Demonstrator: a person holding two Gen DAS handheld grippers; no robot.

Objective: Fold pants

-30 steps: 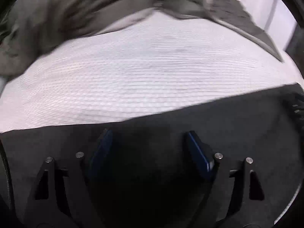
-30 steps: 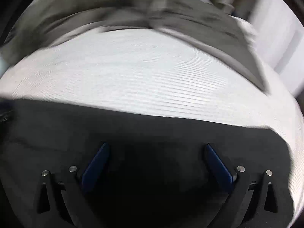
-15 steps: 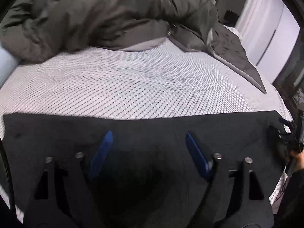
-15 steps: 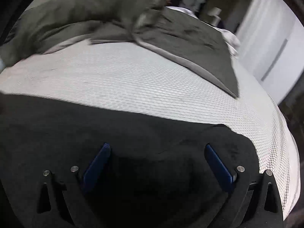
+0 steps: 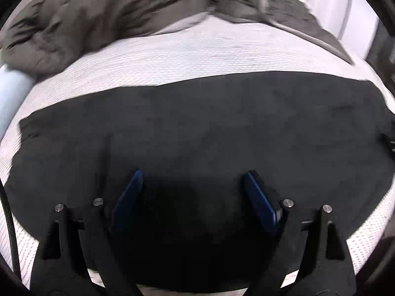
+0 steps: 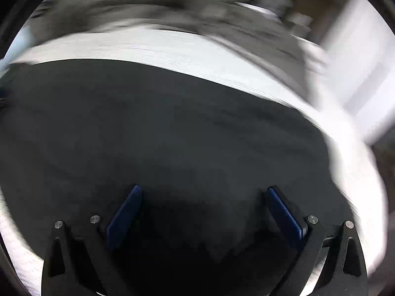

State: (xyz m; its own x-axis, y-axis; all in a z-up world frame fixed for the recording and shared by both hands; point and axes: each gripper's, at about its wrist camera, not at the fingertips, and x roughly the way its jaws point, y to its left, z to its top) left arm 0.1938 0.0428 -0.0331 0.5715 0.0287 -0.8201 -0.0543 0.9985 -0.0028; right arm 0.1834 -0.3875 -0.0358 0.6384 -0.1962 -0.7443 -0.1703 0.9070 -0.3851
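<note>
While both pairs of blue-padded fingers stand spread and grasp nothing, the black soft-fabric pants [image 5: 209,128] lie flat along the near edge of the white mesh-textured bed [image 5: 172,56], long axis running crosswise. The left gripper [image 5: 192,187] and right gripper [image 6: 202,202] hover directly above the cloth, each equally near, apparently at opposite ends.

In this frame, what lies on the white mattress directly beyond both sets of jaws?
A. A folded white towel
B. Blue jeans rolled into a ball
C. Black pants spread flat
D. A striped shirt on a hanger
C: the black pants lie spread flat across the white mattress, filling the area ahead of both open grippers.
</note>
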